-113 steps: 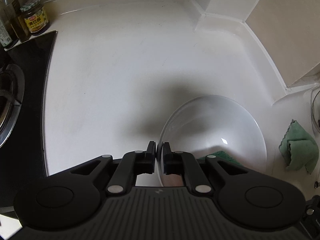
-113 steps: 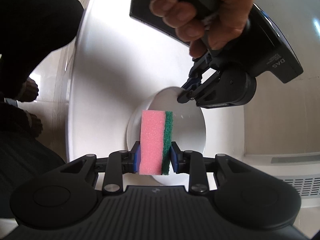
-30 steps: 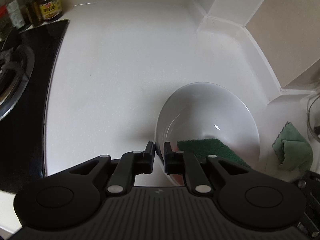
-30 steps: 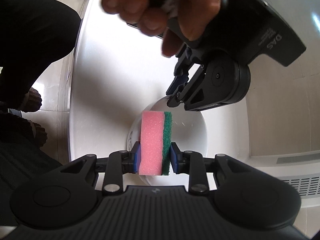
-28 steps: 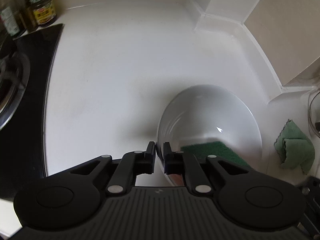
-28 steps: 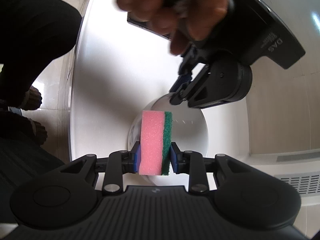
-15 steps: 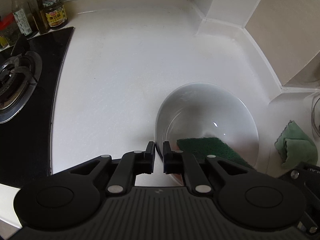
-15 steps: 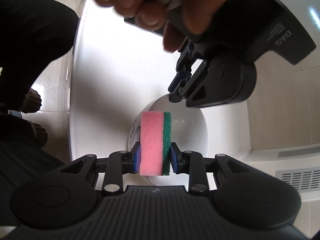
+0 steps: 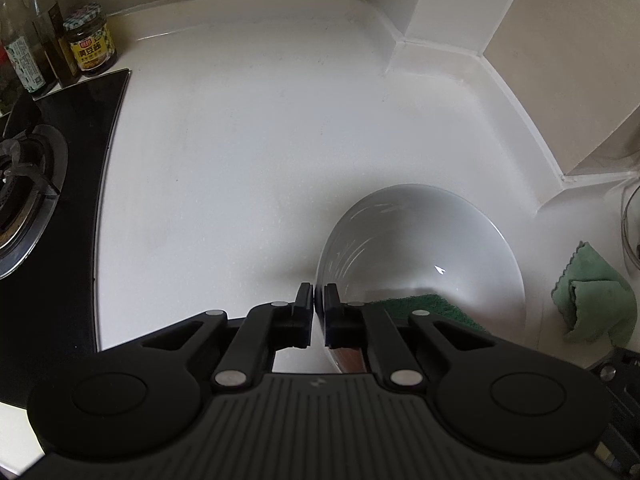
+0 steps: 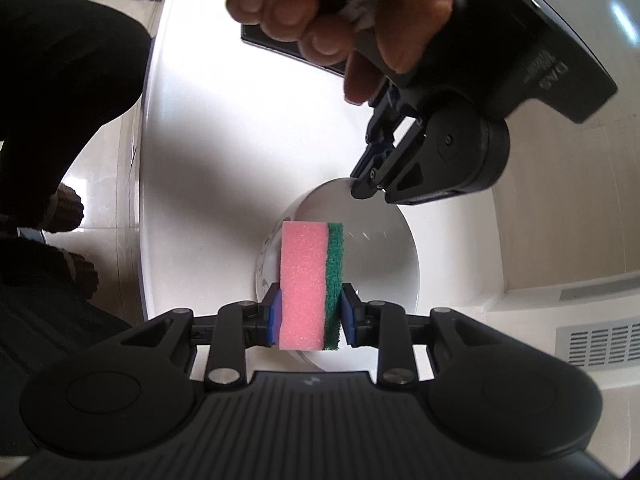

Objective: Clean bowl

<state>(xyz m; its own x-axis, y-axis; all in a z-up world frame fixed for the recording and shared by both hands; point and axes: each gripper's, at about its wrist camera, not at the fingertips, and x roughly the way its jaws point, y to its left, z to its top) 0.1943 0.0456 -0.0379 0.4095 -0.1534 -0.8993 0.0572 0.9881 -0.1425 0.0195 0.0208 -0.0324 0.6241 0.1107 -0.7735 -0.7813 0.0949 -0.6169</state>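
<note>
A white bowl [image 9: 420,248] stands on the white counter [image 9: 240,168]. My left gripper [image 9: 319,300] is shut on the bowl's near rim, one finger inside and one outside. It shows from outside in the right wrist view [image 10: 370,190], pinching the bowl [image 10: 380,264] at its far rim. My right gripper [image 10: 307,316] is shut on a pink sponge [image 10: 304,280] with a green scouring side. The sponge reaches into the bowl; its green face [image 9: 424,306] shows low inside the bowl in the left wrist view.
A black gas hob [image 9: 40,184] lies at the left, with a jar [image 9: 90,46] and bottles [image 9: 28,60] behind it. A folded green cloth [image 9: 592,296] lies right of the bowl. Walls and a boxed corner [image 9: 440,20] bound the counter's back and right.
The bowl and sponge rock slightly from frame to frame. The left gripper keeps its hold on the rim and the right gripper keeps the sponge inside the bowl.
</note>
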